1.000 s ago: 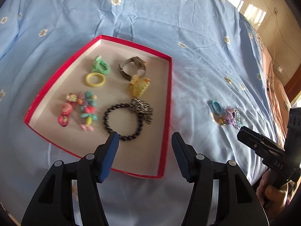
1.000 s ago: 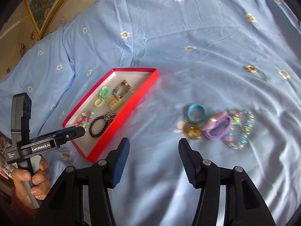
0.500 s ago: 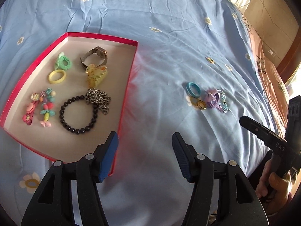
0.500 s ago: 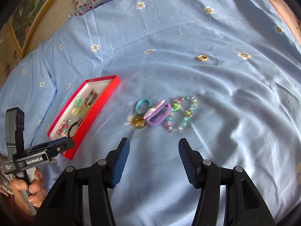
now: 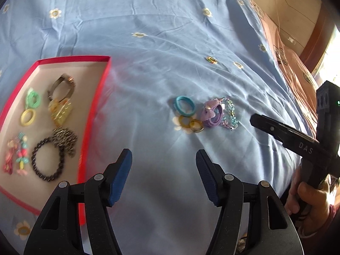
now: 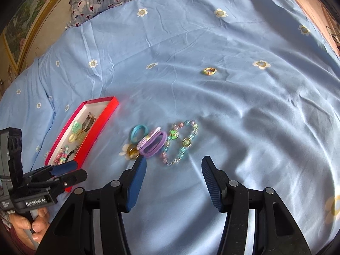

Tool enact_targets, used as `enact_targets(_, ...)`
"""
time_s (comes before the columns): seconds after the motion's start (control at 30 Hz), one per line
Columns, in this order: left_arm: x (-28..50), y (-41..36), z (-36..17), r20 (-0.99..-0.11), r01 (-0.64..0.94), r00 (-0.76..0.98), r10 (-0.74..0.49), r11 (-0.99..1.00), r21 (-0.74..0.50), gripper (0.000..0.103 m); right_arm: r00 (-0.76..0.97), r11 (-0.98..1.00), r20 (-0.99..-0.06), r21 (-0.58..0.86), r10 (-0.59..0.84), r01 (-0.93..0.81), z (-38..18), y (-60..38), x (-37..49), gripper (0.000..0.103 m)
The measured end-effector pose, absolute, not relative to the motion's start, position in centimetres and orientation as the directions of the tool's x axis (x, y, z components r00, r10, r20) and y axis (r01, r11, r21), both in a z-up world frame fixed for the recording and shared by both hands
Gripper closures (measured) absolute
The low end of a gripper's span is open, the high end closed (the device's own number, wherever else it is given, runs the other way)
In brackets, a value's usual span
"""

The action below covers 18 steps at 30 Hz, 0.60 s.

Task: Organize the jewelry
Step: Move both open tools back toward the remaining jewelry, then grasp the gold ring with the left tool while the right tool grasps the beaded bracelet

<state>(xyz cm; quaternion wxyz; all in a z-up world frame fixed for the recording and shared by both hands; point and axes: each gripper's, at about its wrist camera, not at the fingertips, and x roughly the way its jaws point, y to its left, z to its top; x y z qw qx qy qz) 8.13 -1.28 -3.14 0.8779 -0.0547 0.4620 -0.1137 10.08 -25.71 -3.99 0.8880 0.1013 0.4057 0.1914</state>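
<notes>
- Left gripper (image 5: 163, 162) hangs over the blue bedsheet (image 5: 148, 42), fingers spread wide, nothing between them
- Right gripper (image 6: 173, 171) likewise gapes wide apart and empty, just short of the loose pile
- That pile sits on the sheet: teal hair tie (image 6: 138, 133), purple scrunchie (image 6: 153, 145) touching it, beaded bracelet (image 6: 181, 143) against the scrunchie, amber ring (image 6: 133, 153) by the left fingertip
- A lone small ring (image 6: 209, 71) lies well apart, farther up the bed
- Red tray (image 5: 93, 114) off to the left holds a black bead bracelet (image 5: 47, 162), a watch (image 5: 61, 88), a yellow ring (image 5: 28, 117) and more
</notes>
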Motion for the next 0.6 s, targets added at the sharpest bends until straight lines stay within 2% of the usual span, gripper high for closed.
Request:
enact_targets(0.13,9.9,-3.0,-3.9,-0.804,0.192,0.526,-0.276,0.96,-0.204,0.041,0.601,0.919,-0.696,0.321,0.394,-0.231,-4.3,-25.9,12.1,0.051)
enact_targets(0.3,11.9,-4.8,-5.5,-0.819,0.23,0.498,-0.286,0.954,-0.193,0.041,0.575,0.93,-0.731,0.294,0.369,-0.222,-5.5,-25.3,14.3,0.068)
enact_targets(0.4,12.8,-5.7,-6.2,-0.821,0.244,0.496,-0.283,0.953,-0.181,0.042,0.562,0.931,-0.742,0.293,0.365,-0.217,-6.2,-25.1,15.0,0.069)
enact_targets(0.5,13.4,-6.3,-6.7,-0.819,0.252,0.507,-0.268,0.955,-0.157,0.05,0.555,0.932,-0.748,0.292,0.364,-0.217,-6.7,-24.9,15.4,0.071)
enact_targets(0.6,13.6,-6.4,-6.8,-0.813,0.263,0.513,-0.276,0.952,-0.157,0.069,0.553,0.934,-0.753,0.279,0.357,-0.223,-6.9,-24.5,15.9,0.072)
